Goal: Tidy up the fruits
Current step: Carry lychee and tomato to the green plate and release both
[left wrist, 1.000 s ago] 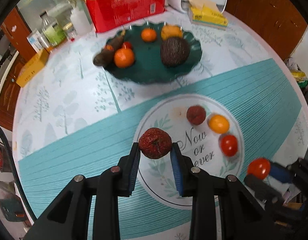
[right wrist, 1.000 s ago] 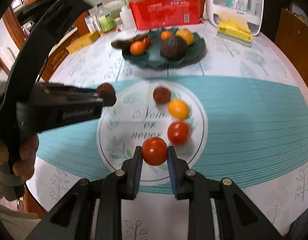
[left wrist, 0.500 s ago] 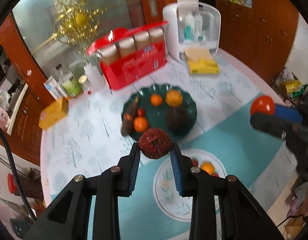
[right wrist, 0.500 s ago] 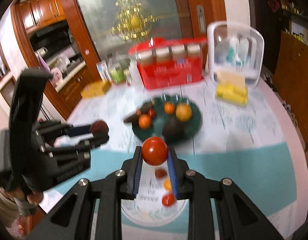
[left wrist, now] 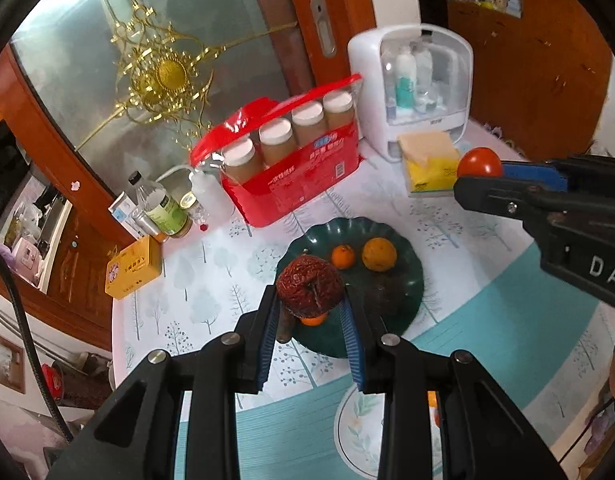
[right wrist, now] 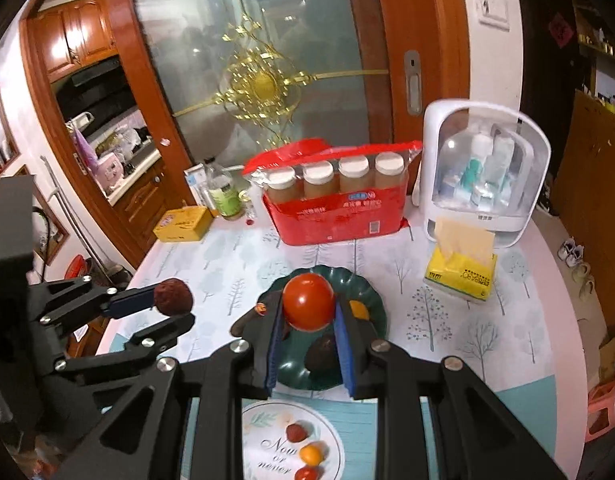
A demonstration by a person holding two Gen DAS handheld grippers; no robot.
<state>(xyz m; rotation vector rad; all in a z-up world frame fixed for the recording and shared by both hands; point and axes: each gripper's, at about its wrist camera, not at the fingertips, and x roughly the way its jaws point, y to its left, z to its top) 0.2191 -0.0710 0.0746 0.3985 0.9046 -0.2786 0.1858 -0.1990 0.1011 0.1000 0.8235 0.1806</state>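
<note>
Also: "Now or never" on mat; "DA…" on R tongs.

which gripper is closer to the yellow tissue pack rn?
Right. The right gripper, shut on a red tomato, hangs just beside the yellow tissue pack in the left wrist view. The left gripper, holding the wrinkled dark-red fruit, is over the green plate, farther away.
</note>
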